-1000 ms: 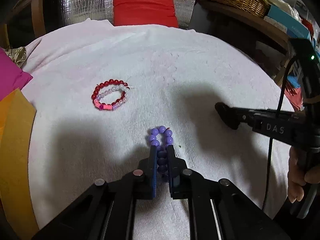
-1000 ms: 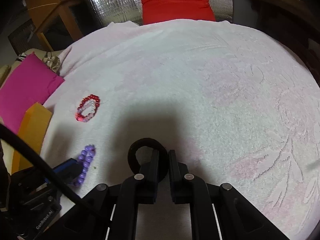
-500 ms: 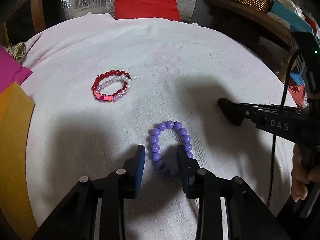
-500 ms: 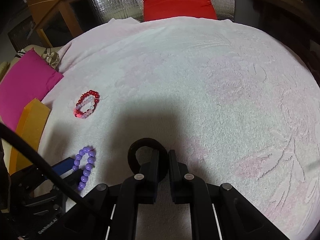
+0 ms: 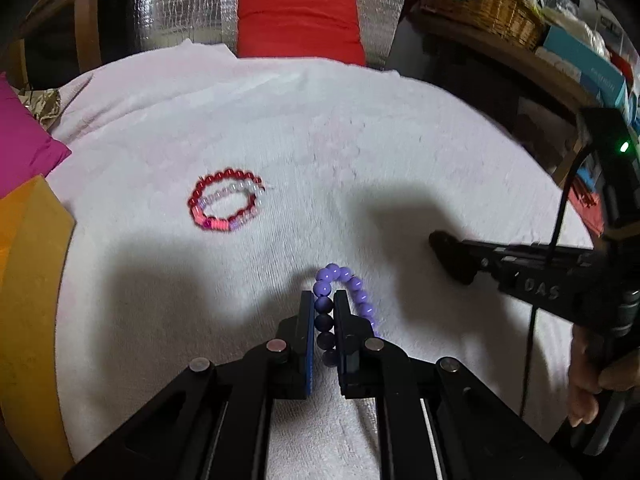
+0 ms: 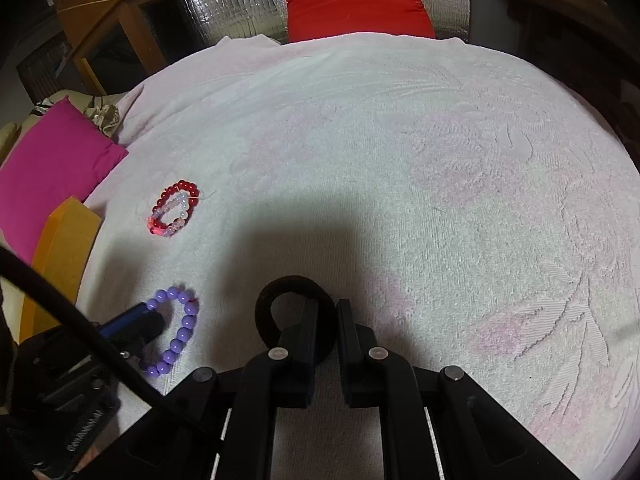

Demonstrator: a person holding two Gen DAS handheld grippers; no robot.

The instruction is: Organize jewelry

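Observation:
My left gripper (image 5: 323,300) is shut on one side of a purple bead bracelet (image 5: 344,280); its other side hangs free to the right. The bracelet also shows in the right wrist view (image 6: 180,330), with the left gripper (image 6: 140,320) on it. My right gripper (image 6: 327,308) is shut on a black ring (image 6: 280,292) and holds it over the white towel (image 6: 400,160). A red, white and pink bead bracelet pile (image 5: 226,204) lies on the towel at far left; it also shows in the right wrist view (image 6: 174,208).
A magenta cushion (image 6: 52,168) and an orange block (image 6: 64,248) sit at the towel's left edge. A red cushion (image 5: 298,20) stands at the back. Shelves with a wicker basket (image 5: 480,4) are at the right.
My left gripper opened half a second ago, letting the purple bracelet spread on the towel, and has now shut again on one side of it. The right gripper kept hold of the black ring.

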